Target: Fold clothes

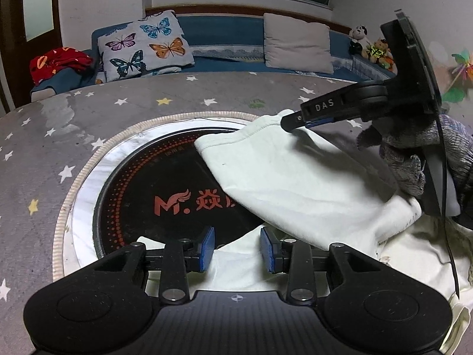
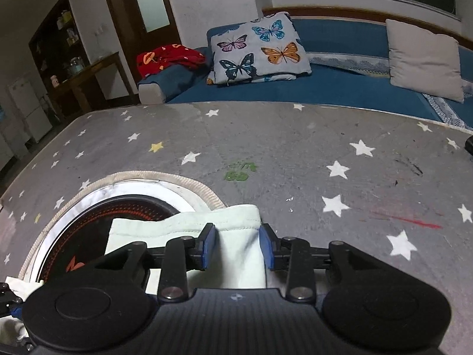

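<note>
The white garment (image 1: 283, 177) lay partly over the round black hotplate (image 1: 153, 183) set in the star-patterned surface (image 1: 88, 112), one hemmed end lifted off it. It looked light, soft and limp — best taken at the stitched hem or a corner. The right hand-held gripper (image 1: 288, 125) appeared to be pinching that hem on the hotplate's far side, though its own camera showed fabric between parted pads. The left hand-held gripper (image 1: 237, 248) hung spread over the near cloth — gripping nothing.
</note>
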`<state>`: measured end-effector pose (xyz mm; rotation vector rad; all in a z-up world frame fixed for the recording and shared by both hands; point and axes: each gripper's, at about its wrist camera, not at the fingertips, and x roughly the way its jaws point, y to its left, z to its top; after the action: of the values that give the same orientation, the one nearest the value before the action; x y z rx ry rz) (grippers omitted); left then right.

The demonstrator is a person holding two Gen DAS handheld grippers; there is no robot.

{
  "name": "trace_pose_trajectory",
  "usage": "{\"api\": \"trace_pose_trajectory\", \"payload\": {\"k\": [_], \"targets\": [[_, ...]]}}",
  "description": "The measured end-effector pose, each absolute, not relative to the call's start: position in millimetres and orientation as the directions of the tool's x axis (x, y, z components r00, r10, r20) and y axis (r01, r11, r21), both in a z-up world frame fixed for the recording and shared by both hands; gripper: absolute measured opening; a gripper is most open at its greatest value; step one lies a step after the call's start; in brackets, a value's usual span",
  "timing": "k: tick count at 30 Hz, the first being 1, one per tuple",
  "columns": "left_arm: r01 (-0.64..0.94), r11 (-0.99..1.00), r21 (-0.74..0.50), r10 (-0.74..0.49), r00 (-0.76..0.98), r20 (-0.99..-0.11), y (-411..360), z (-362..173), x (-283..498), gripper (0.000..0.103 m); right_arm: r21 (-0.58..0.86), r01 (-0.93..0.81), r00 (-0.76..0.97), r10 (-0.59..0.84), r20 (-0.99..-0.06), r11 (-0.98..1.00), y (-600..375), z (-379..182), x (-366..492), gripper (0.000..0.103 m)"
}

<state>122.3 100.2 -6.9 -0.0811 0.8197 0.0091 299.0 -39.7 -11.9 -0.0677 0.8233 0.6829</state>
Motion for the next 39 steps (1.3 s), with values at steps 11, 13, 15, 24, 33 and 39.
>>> {"api": "trace_pose_trajectory", "payload": {"k": [11, 13, 15, 24, 33, 39], "targets": [[-0.059, 0.997, -0.046, 0.006, 0.675, -0.738, 101, -13, 125, 0.036, 0.127, -0.501, 0.651, 0.469, -0.596, 0.856, -96, 38, 281, 0.003], [-0.068, 0.997, -0.040, 0.016, 0.675, -0.738, 102, -13, 125, 0.036, 0.095, -0.452, 0.698, 0.418, -0.581, 0.887, -117, 46, 275, 0.003], [-0.078, 0.996, -0.035, 0.026, 0.673, -0.739, 103, -13, 125, 0.036, 0.066, -0.404, 0.730, 0.365, -0.577, 0.912, -139, 48, 265, 0.003], [-0.095, 0.995, -0.024, 0.048, 0.683, -0.729, 102, -1, 128, 0.036, 0.114, -0.249, 0.660, 0.255, -0.707, 0.962, -227, 14, 223, 0.003], [-0.010, 1.000, -0.021, -0.007, 0.715, -0.699, 73, 12, 155, 0.038, 0.032, -0.266, 0.722, 0.221, -0.655, 0.963, -222, 35, 211, 0.012], [0.047, 0.999, -0.012, -0.041, 0.694, -0.719, 54, -4, 176, 0.038, 0.115, -0.464, 0.643, 0.424, -0.638, 0.878, -156, 41, 231, 0.017]]}}
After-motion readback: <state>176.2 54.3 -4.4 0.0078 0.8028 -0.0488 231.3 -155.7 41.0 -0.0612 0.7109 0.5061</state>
